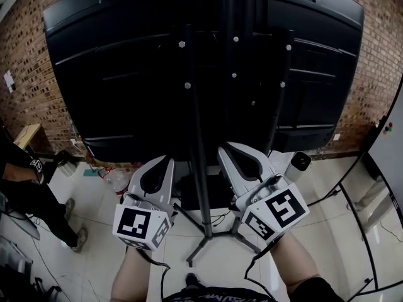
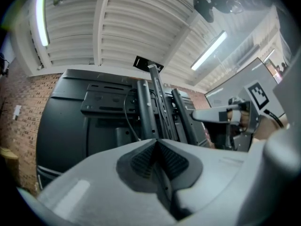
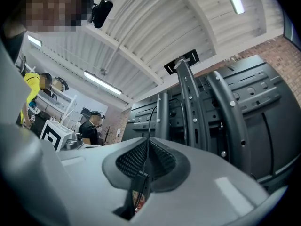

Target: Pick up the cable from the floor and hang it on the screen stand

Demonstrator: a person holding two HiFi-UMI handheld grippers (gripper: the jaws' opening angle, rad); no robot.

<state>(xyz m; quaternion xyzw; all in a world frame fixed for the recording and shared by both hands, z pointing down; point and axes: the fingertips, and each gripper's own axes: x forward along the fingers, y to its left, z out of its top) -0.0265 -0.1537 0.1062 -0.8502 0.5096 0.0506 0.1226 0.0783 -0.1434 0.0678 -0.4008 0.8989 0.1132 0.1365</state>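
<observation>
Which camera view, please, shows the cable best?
Right gripper view: the cable rises from the right gripper's closed jaws toward the screen stand. Left gripper view shows a thin strand; head view, none clearly.

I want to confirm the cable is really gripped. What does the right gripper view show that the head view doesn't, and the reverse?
Only the right gripper view: the thin black cable pinched in the closed jaws of the right gripper and rising toward the stand, plus a white ceiling strip light.
Only the head view: the pale tiled floor and the stand's splayed black feet.
Both: the black screen back and the black metal stand posts.
</observation>
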